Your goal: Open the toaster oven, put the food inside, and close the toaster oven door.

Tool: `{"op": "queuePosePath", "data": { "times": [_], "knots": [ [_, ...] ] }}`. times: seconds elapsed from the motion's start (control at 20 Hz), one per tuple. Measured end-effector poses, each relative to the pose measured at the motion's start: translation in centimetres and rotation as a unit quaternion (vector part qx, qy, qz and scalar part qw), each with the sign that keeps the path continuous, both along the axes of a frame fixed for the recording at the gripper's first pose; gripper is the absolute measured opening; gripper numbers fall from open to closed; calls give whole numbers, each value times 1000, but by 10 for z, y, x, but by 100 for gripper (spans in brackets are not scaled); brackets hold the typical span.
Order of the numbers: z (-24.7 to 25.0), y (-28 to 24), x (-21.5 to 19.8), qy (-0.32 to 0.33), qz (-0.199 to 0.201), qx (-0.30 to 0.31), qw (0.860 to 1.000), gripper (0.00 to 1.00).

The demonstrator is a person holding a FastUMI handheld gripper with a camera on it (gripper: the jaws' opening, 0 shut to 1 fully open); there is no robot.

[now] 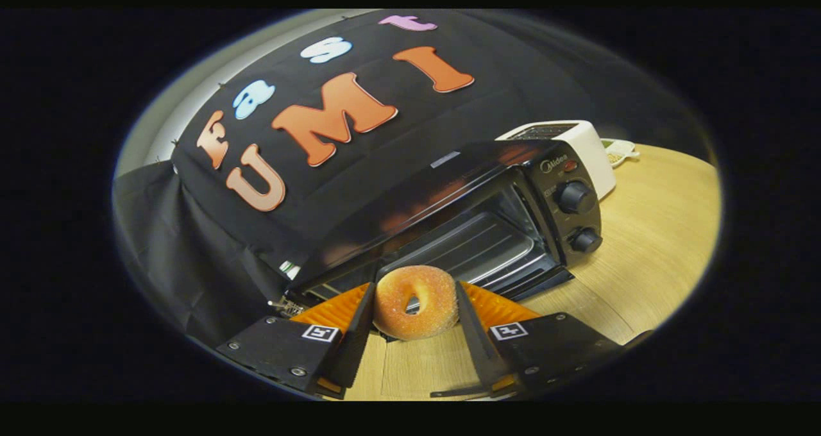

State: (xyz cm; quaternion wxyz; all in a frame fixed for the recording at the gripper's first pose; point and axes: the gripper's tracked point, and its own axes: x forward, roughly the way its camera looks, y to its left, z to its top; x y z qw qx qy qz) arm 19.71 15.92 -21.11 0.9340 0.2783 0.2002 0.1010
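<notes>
A sugared ring doughnut (415, 301) stands on edge between my two fingers, and my gripper (415, 311) is shut on it, holding it above the wooden table (648, 256). Just beyond it is the black toaster oven (462, 218), seen tilted. Its door (513, 281) is folded down open toward me, and the wire rack (468, 250) inside is bare. Two black knobs (575, 197) sit on the oven's right panel.
A white slot toaster (580, 144) stands behind the oven on the right, with a small pale dish (619, 152) beyond it. Black cloth drapes the booth wall (211, 250) behind and left of the oven. Bare tabletop lies right of the oven.
</notes>
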Motion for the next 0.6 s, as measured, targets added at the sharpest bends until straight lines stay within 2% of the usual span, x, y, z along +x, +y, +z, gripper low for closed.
{"op": "queuePosePath", "data": {
  "times": [0.25, 0.5, 0.6],
  "knots": [
    [-15, 2, 27, 20, -11, 30, 999, 71],
    [-20, -2, 51, 30, -38, 47, 998, 71],
    [-17, -2, 49, 23, -35, 33, 999, 79]
  ]
}}
